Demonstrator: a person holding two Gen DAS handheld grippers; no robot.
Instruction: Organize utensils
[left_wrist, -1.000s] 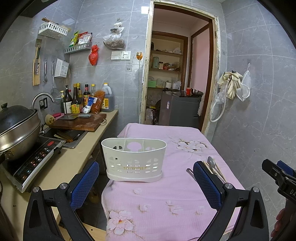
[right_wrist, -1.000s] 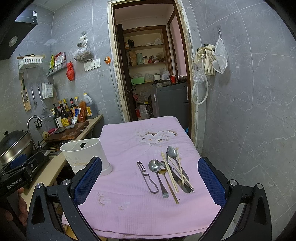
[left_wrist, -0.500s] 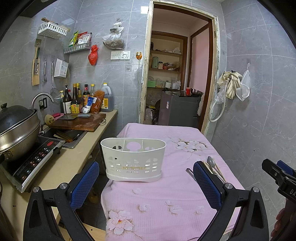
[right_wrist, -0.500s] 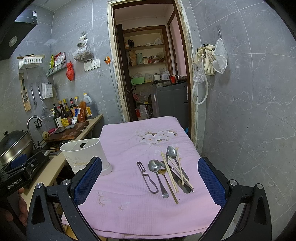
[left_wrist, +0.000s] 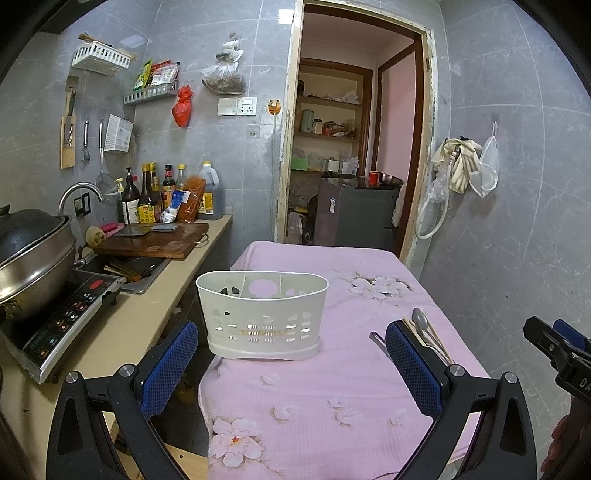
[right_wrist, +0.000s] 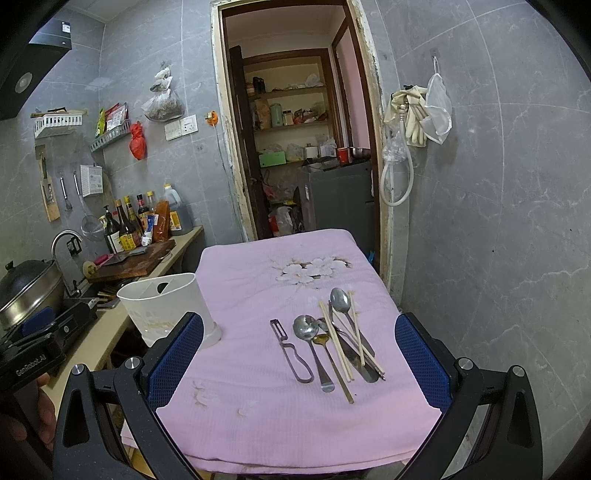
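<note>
- Our left gripper (left_wrist: 291, 354) has its jaws spread wide and holds nothing; the white caddy (left_wrist: 262, 314) stands upright ahead of it, framed between the two blue pads and just beyond their tips.
- Our right gripper (right_wrist: 299, 350) is likewise wide open and empty, hanging above the near part of the pink tablecloth (right_wrist: 258, 424).
- The utensils lie flat on the cloth between the right jaws, nearer the right-hand pad: a peeler (right_wrist: 291, 350) towards the middle, then a large spoon (right_wrist: 308, 341), a small gold-bowled spoon (right_wrist: 322, 339), wooden chopsticks (right_wrist: 334, 341) crossing over a knife (right_wrist: 354, 360), and a second spoon (right_wrist: 340, 301) furthest ahead.
- From the left wrist view, only that spoon and the chopstick ends peep out beyond the right-hand pad; the rest are hidden behind it.
- As far as we can see, the caddy's compartments are empty, so we judge the sorting has not begun: every piece is yet to be lifted and dropped in.
- We judge the overlapping chopsticks and knife will be the fiddliest to separate; the peeler, lying apart, looks the easiest first pick.
</note>
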